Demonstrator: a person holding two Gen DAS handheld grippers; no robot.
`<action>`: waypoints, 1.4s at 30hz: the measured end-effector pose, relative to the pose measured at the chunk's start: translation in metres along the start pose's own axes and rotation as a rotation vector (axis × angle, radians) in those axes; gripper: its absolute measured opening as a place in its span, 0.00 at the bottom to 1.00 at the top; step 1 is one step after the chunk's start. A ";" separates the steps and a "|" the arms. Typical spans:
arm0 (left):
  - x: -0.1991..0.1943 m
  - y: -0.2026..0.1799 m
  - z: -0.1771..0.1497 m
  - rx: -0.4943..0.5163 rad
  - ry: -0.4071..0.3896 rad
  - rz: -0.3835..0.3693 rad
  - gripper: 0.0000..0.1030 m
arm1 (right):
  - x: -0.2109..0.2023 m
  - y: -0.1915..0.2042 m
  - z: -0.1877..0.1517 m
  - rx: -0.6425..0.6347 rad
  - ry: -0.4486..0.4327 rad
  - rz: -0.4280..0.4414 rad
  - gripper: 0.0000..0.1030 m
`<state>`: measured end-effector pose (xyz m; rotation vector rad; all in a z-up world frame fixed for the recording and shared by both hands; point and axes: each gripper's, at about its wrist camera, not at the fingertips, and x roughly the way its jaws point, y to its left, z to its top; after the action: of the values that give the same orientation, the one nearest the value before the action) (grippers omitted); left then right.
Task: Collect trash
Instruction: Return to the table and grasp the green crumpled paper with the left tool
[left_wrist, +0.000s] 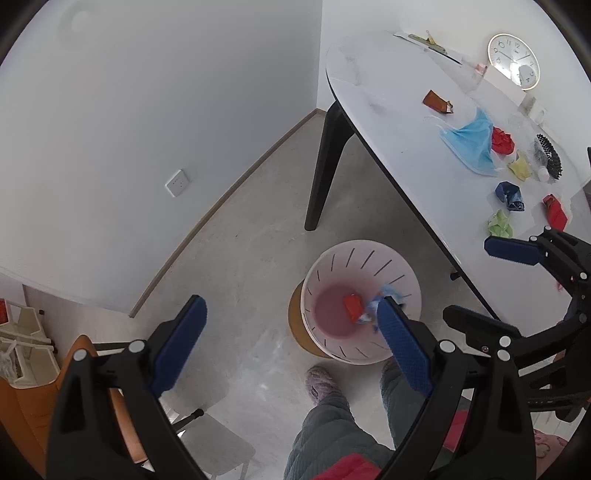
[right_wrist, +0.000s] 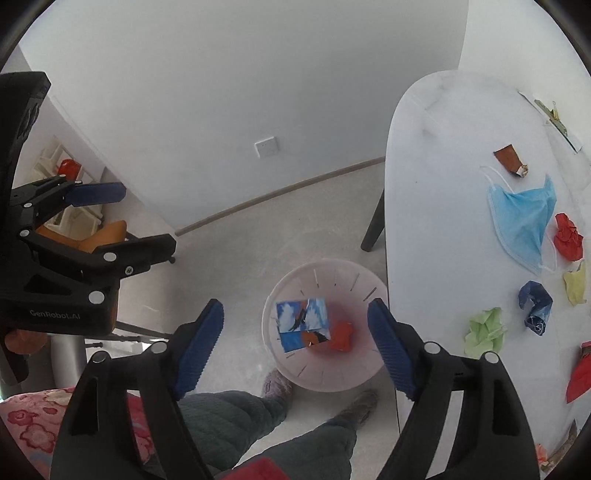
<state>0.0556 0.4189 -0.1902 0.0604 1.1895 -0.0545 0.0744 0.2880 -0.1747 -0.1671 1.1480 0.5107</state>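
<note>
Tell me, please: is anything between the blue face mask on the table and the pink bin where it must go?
Nothing visible blocks it. The blue face mask lies uncovered on the table, and the pink bin stands open-topped on the floor beside the table edge.

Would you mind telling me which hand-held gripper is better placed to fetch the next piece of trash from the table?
Probably the right hand-held gripper: its jaws are open and empty, and the table with the green paper wad lies on its side. The left hand-held gripper, also open, is farther from the table.
</note>
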 end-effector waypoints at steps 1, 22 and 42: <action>-0.001 -0.002 0.002 0.012 -0.005 -0.011 0.87 | -0.006 -0.005 0.000 0.012 -0.010 -0.015 0.82; 0.012 -0.205 0.038 0.323 -0.044 -0.277 0.88 | -0.151 -0.220 -0.125 0.499 -0.109 -0.366 0.95; 0.086 -0.268 0.062 0.293 0.034 -0.179 0.74 | -0.166 -0.315 -0.161 0.583 -0.090 -0.361 0.95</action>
<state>0.1249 0.1464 -0.2521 0.2131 1.2118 -0.3866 0.0375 -0.0987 -0.1328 0.1526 1.1043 -0.1426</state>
